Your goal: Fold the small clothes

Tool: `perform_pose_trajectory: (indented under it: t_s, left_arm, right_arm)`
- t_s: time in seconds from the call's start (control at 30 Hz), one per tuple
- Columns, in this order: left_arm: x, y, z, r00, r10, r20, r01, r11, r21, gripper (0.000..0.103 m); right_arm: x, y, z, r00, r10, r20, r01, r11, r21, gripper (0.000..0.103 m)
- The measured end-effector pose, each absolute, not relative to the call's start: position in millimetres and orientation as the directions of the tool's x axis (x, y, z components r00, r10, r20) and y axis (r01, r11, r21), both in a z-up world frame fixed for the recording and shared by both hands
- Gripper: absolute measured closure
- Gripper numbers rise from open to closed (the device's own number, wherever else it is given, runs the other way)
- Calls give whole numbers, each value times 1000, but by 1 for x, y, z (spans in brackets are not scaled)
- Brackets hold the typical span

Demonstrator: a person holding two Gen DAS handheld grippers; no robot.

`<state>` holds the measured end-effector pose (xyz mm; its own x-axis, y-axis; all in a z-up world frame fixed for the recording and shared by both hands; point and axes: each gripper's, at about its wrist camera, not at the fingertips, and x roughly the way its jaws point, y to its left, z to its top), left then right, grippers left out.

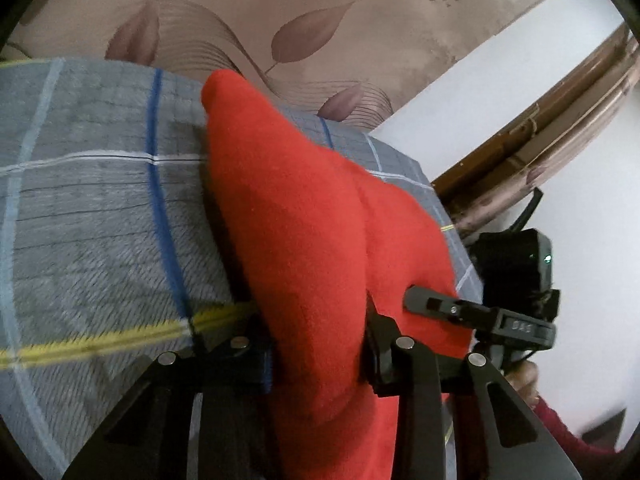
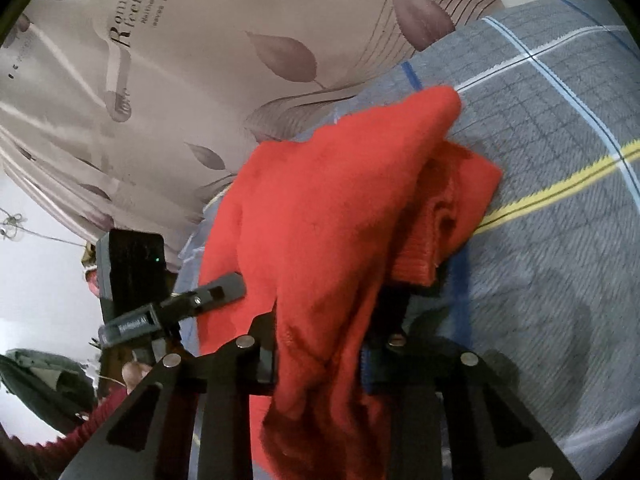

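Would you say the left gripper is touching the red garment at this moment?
Touching. In the left wrist view the red garment passes between the fingers of the left gripper, and both pads press against the bunched cloth.

The red garment [image 1: 304, 240] hides both grippers' fingers, and its lower end runs off the bottom edge.

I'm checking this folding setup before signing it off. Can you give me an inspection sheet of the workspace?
Surface: grey plaid blanket, with blue, white and yellow stripes.
Job's things: red garment, bunched and lifted.
Clutter: nothing seen.
Grippers: left gripper and right gripper both clamp the red garment.
Cables: black cable behind the right gripper.
Surroundings: leaf-print fabric, white wall, wooden frame.
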<state>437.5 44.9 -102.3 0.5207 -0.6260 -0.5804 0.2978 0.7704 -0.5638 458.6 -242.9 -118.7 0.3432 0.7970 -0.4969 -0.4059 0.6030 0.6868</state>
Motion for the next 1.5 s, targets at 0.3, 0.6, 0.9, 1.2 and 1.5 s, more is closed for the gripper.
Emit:
perform_pose_trajectory:
  t_s: [0.3,0.6,0.9,1.2,1.5]
  left_arm:
    - [374,58,-71,586,-503,-636,264,860,-436,69]
    - [292,90,-50,600,-431,-674,220,899,-378,69]
    - [216,96,-50,634,-355,-688,203,934,-294,69]
    - [174,90,-68,656,-306,-690,199,952,-233,69]
    - [152,92,-84,654,-305,-692,183,952,-247,69]
  right_arm:
    - [412,-216,-102,314,816,-485,-411,577,705,77]
    - [343,-183,-95,252,852,-460,-424,524,739,77]
    - [284,-166,-102,219,852,-475,-444,521,729,77]
    - [249,-164,-117,210,835,-508,-428,546,720,77]
    - [226,-163,-125,207,818,-537,-426,569,703,77]
